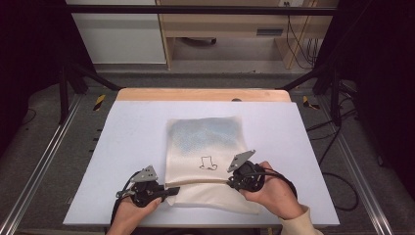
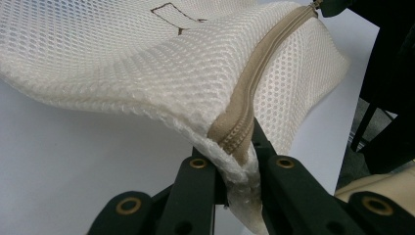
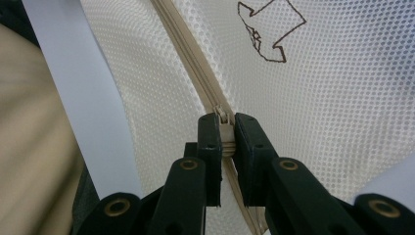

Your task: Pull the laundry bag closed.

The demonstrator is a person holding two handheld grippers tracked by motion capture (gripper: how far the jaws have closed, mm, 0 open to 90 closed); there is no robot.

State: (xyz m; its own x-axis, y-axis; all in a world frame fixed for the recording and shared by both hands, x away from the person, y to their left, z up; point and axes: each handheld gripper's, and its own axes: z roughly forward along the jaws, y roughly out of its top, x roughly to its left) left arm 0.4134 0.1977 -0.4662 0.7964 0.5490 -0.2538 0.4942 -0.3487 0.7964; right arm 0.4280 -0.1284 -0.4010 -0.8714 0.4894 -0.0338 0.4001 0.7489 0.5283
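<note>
A cream mesh laundry bag (image 1: 205, 147) lies on the white table, with a small brown outline drawing on it and something bluish inside its far half. A beige zipper (image 1: 198, 180) runs across its near part. My left gripper (image 1: 169, 191) is shut on the bag's left corner at the zipper's end; the mesh bag (image 2: 147, 63) lifts up from its jaws with the zipper (image 2: 244, 103) running away. My right gripper (image 1: 230, 182) is shut on the zipper pull (image 3: 223, 128), with the zipper (image 3: 186, 54) stretching ahead over the mesh bag (image 3: 342, 112).
The white table top (image 1: 132, 142) has a wooden strip (image 1: 203, 94) along its far edge. Black frame posts and cables stand on the floor to either side. A sleeve (image 1: 298, 223) comes in at the bottom right.
</note>
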